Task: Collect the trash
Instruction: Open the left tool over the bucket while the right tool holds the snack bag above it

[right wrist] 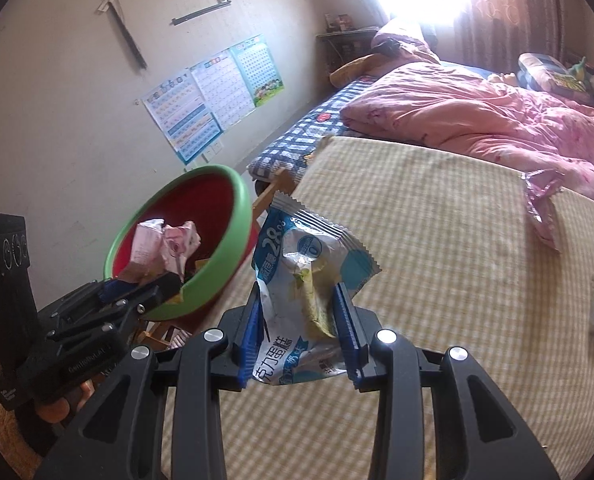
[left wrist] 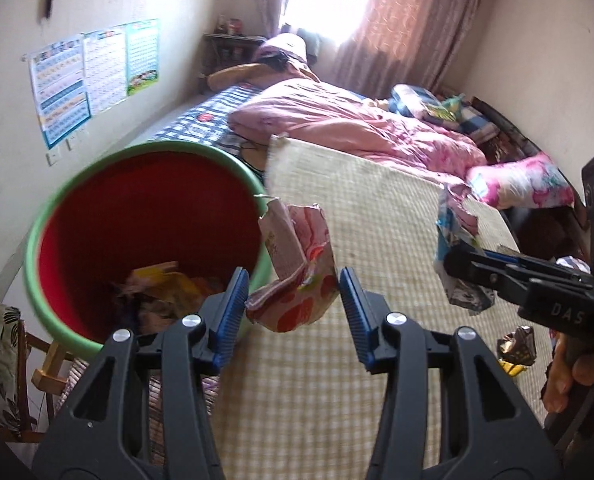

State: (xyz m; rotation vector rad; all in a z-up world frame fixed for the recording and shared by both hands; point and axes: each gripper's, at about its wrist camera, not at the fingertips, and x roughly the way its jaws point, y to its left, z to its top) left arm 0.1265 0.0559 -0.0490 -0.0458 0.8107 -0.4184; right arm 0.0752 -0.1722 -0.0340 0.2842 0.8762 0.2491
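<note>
A round bin, green outside and on its rim, red inside, stands at the edge of the bed beside the checked yellow mat. At its bottom lies a heap of crumpled trash, yellow and pinkish pieces among darker scraps; the right wrist view shows the same bin tilted toward the camera. The left gripper has its jaws pinching a pink and red snack wrapper, which hangs just beside the bin's rim on the mat side, not yet inside; in the right wrist view that wrapper shows against the bin's red mouth. The right gripper has its jaws pressed on a blue and white cake wrapper, held above the mat, near the bin but apart from it. On the mat lie more scraps: a pink foil wrapper near the pink quilt and a dark crumpled foil piece by the right hand.
</note>
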